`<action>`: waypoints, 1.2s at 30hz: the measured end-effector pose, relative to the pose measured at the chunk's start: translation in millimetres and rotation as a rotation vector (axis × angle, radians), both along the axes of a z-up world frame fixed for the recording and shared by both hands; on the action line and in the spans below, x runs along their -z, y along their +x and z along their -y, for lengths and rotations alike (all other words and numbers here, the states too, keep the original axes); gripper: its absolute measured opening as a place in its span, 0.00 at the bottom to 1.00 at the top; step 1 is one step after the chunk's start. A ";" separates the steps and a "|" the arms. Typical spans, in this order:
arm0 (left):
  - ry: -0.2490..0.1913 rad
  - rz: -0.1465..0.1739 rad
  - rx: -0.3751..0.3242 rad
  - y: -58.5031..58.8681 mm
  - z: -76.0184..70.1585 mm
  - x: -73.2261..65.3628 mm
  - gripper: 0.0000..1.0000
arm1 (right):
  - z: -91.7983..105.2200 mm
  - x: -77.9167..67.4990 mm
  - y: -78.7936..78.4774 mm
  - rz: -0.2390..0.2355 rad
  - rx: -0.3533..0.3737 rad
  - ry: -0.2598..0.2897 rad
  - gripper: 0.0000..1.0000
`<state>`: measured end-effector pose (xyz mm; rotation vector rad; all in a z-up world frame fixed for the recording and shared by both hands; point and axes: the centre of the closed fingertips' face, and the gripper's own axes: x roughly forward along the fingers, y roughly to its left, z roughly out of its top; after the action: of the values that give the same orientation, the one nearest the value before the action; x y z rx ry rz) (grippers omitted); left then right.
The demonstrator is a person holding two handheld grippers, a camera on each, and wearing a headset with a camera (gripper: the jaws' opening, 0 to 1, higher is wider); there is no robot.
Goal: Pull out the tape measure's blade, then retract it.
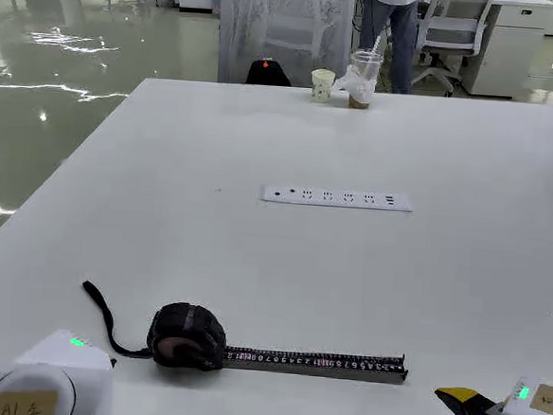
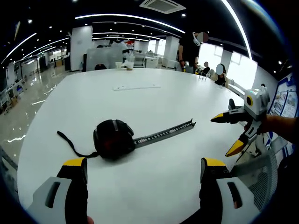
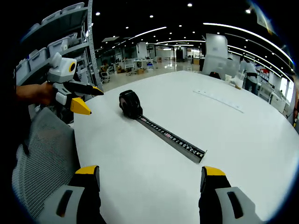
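1. Tape measure lies lower centre in head view, blade out rightward.
2. Left gripper, right gripper: jaws wide apart, empty.
3. Power strip mid-frame; 2 cups at top.

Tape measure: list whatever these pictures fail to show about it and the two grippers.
Blade numerals: too small to read in the head view, blurred in both gripper views.
Tape measure lock button: cannot be made out on its dark body in any of the three views.
Left gripper and right gripper: the head view's bottom edge cuts both off, so jaw spread is unreadable there.
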<state>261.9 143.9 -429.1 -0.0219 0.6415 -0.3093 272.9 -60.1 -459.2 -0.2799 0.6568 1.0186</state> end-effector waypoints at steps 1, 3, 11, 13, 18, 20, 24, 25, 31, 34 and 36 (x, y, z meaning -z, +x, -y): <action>0.001 0.001 -0.005 2.0 -0.4 0.0 0.99 | -0.1 0.5 1.3 0.002 -0.008 -0.003 0.88; 0.000 0.000 -0.012 5.6 -0.9 0.2 0.99 | 0.0 1.9 3.5 -0.001 -0.018 -0.007 0.88; -0.002 -0.005 -0.047 18.3 -4.9 2.3 0.99 | -0.2 4.6 10.1 -0.008 -0.067 -0.020 0.84; -0.005 -0.004 -0.055 21.2 -5.2 2.7 0.99 | 0.0 4.9 12.8 -0.006 -0.076 -0.022 0.83; -0.013 -0.004 -0.064 28.8 -4.3 4.5 0.99 | 0.7 6.2 17.8 -0.008 -0.102 -0.035 0.82; -0.011 -0.003 -0.067 31.7 -4.6 5.6 0.99 | 1.6 6.7 20.5 -0.009 -0.111 -0.042 0.82; -0.012 -0.007 -0.073 36.2 -5.2 8.8 0.99 | 3.7 7.4 25.6 -0.005 -0.139 -0.056 0.81; -0.012 -0.008 -0.076 37.4 -5.9 9.9 0.99 | 4.5 8.1 26.9 -0.006 -0.152 -0.062 0.80; -0.021 -0.012 -0.098 42.8 -9.1 14.6 0.99 | 6.4 10.2 35.8 0.003 -0.194 -0.083 0.76; -0.018 -0.019 -0.104 45.2 -9.9 18.4 0.99 | 7.4 12.0 41.5 0.005 -0.213 -0.093 0.74; -0.020 -0.019 -0.106 46.7 -10.0 18.8 0.99 | 8.1 13.0 44.7 0.007 -0.230 -0.103 0.72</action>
<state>308.6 153.9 -447.9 -0.0780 0.6541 -0.2129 317.6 -68.2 -472.2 -0.4573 0.6821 1.2042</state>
